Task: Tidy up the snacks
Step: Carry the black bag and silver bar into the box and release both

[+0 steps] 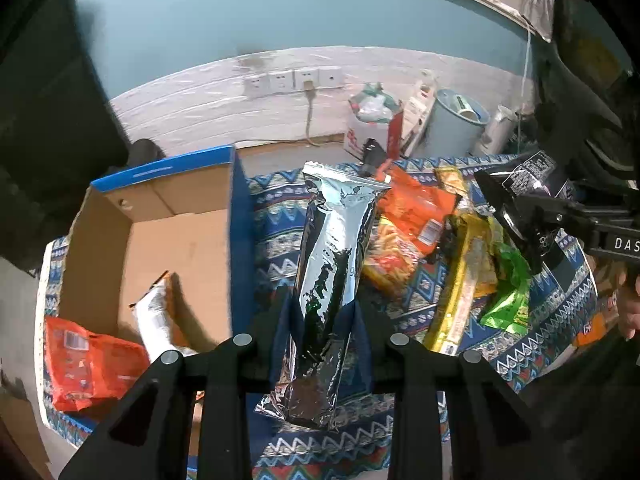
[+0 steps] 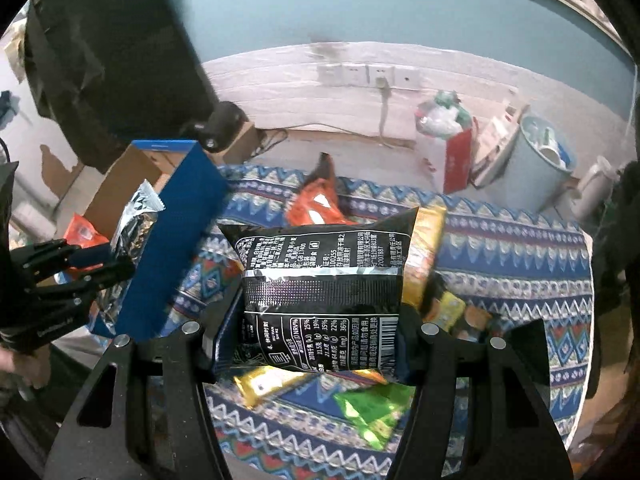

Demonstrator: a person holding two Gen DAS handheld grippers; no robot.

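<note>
My left gripper point(image 1: 324, 314) is shut on a long silver foil packet point(image 1: 332, 248), lifted above the patterned cloth point(image 1: 272, 220) just right of the box. The cardboard box point(image 1: 160, 216) with blue outer walls stands at the left; an orange packet point(image 1: 92, 364) and a white-and-orange packet point(image 1: 158, 320) lie inside. My right gripper point(image 2: 316, 320) is shut on a black snack bag point(image 2: 324, 276), held flat over the cloth. In the right wrist view the left gripper point(image 2: 92, 264) and its silver packet point(image 2: 136, 220) hang beside the box wall point(image 2: 172, 240).
Loose snacks lie on the cloth: an orange packet point(image 2: 316, 204), a yellow bar point(image 2: 264, 384), a green packet point(image 2: 372, 408) and a yellow-orange bag point(image 2: 424, 256). Beyond the table stand a pale blue bin point(image 2: 536, 168) and a red-and-white bag point(image 2: 444, 148). A dark cabinet point(image 2: 112, 52) stands at the back left.
</note>
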